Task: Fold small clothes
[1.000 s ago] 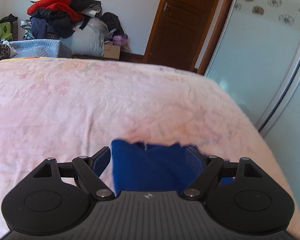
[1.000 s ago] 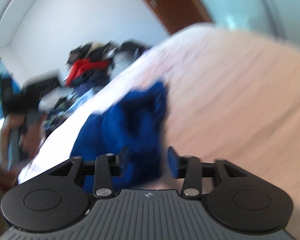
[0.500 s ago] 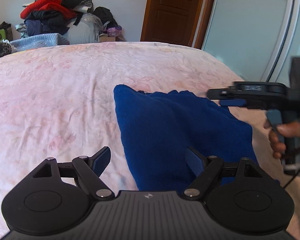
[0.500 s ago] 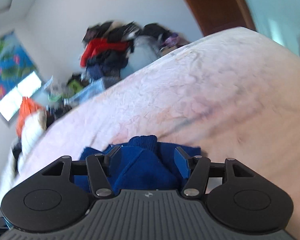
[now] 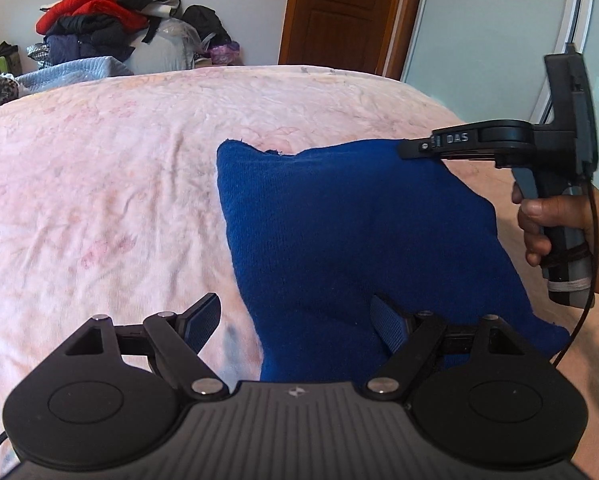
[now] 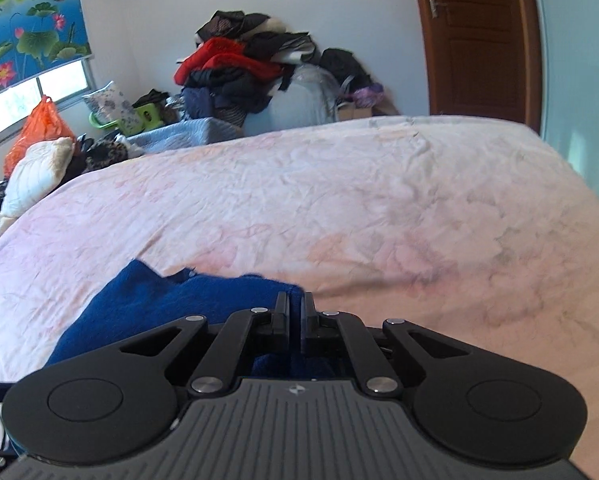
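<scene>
The right hand-held gripper [image 6: 295, 312] is clamped tight on the far corner of the blue knit garment [image 5: 351, 232]. The left hand-held gripper [image 5: 299, 320] gapes wide over the garment's near edge, gripping nothing. The garment lies on the pink bed [image 5: 99, 184]; a clothes pile [image 6: 239, 68] sits at 11 o'clock.

The right gripper [image 6: 295, 312] is pinching the blue cloth [image 6: 171, 304] at its near right corner, jaws closed on it. The cloth is lying on the pink bed [image 6: 339, 200].
</scene>
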{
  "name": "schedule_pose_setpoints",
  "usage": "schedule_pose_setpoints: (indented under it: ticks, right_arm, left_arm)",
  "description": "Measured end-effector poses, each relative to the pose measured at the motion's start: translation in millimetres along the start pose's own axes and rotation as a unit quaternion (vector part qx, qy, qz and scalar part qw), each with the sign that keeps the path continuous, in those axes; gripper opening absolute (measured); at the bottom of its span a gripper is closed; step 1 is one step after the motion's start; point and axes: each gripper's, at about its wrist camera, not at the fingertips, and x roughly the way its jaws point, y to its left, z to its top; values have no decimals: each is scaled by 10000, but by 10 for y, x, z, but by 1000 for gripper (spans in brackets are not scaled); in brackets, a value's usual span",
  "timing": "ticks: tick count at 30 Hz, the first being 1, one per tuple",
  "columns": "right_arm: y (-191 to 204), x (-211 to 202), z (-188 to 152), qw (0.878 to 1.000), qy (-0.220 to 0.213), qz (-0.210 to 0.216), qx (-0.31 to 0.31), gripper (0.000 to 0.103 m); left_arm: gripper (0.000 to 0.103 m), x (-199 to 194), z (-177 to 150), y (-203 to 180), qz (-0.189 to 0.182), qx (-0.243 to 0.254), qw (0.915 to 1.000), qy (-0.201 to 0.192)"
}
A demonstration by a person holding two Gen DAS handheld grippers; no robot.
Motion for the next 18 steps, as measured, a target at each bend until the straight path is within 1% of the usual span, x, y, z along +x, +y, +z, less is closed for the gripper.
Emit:
schedule_pose_setpoints:
  ticks: [1, 3, 4, 5, 6, 7, 8, 9, 10, 11, 13, 15, 16, 18]
  right_arm:
    - [10, 55, 19, 10000, 4, -66, -40, 6]
    - [27, 194, 11, 9997, 206, -119, -68, 7]
    - [35, 258, -6, 9993, 326, -184, -90, 14]
    - [42, 296, -27, 9986, 402, -314, -126, 23]
    - [37, 283, -43, 9984, 380, -413, -119, 32]
    - [21, 218, -52, 9984, 296, -488, -35, 45]
    - [-8, 110, -66, 9984, 181, -532, 101, 55]
    - [-44, -22, -82, 9983, 75, -514, 263, 61]
    - [-84, -159, -114, 9981, 2, -442, 433, 73]
    - [-125, -294, -163, 9977, -39, -326, 594, 81]
    - [-209, -543, -315, 9958, -3, 77, 915, 86]
    - [-309, -689, -505, 9903, 221, 481, 1283, 87]
    - [-355, -720, -610, 9861, 365, 645, 1489, 87]
    - [-464, -733, -786, 9755, 594, 940, 1899, 88]
  left_arm:
    - [82, 0, -4, -8, 7, 18, 10000, 10]
    - [82, -23, -5, -19, 3, 29, 10000, 3]
    - [83, -42, -5, -15, -21, 26, 10000, -6]
    - [83, -59, -5, -7, -58, 22, 10000, -11]
    - [83, -72, -9, 7, -97, 13, 10000, -10]
    - [84, -81, -16, 26, -143, -1, 9999, 1]
    - [86, -86, -31, 52, -213, -26, 9998, 18]
    - [86, -91, -56, 82, -300, -58, 9995, 32]
    - [86, -89, -81, 117, -394, -94, 9992, 42]
    - [86, -82, -107, 164, -503, -168, 9986, 60]
    - [86, -44, -143, 271, -716, -423, 9965, 123]
    - [86, 30, -155, 406, -1058, -844, 9905, 243]
    - [87, 59, -149, 463, -1184, -1021, 9874, 246]
    - [93, 111, -123, 563, -1456, -1317, 9804, 184]
